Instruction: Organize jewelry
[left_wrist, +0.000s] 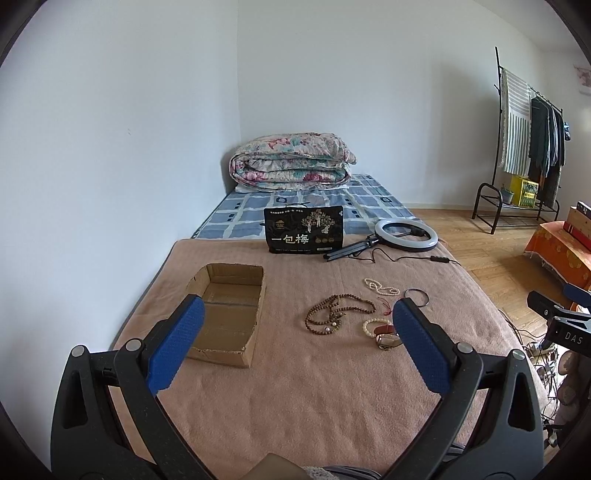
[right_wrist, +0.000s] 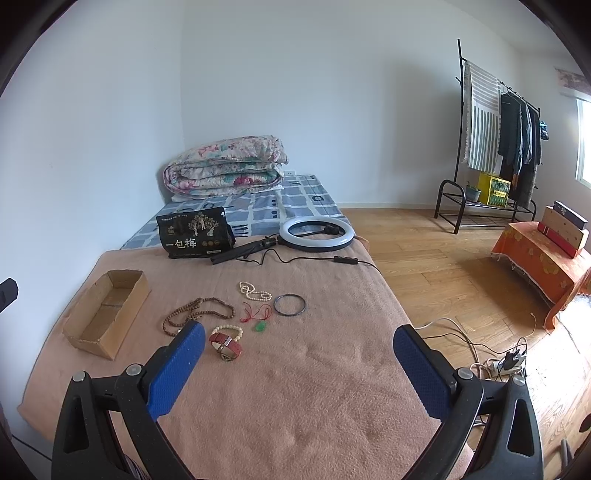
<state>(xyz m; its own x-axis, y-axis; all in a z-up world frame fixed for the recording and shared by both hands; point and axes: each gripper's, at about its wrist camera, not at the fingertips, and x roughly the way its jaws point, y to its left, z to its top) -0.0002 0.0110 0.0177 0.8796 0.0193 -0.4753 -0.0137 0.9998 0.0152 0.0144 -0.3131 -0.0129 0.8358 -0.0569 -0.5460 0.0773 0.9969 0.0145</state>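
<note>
Nothing picked yet; both hand-held grippers hang spread and empty.
Next, I'd say: watch (right_wrist: 226, 345) at ten o'clock, into cardboard box (right_wrist: 107, 314).

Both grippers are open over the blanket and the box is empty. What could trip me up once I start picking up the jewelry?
1. The wooden bead strand lies in loose loops beside the white bead bracelet and red-strap watch; a pinch may drag neighbours along.
2. The red cord of the green pendant is thin and could slip out.
3. The dark bangle lies flat on the soft blanket, so it may be hard to get under.
</note>
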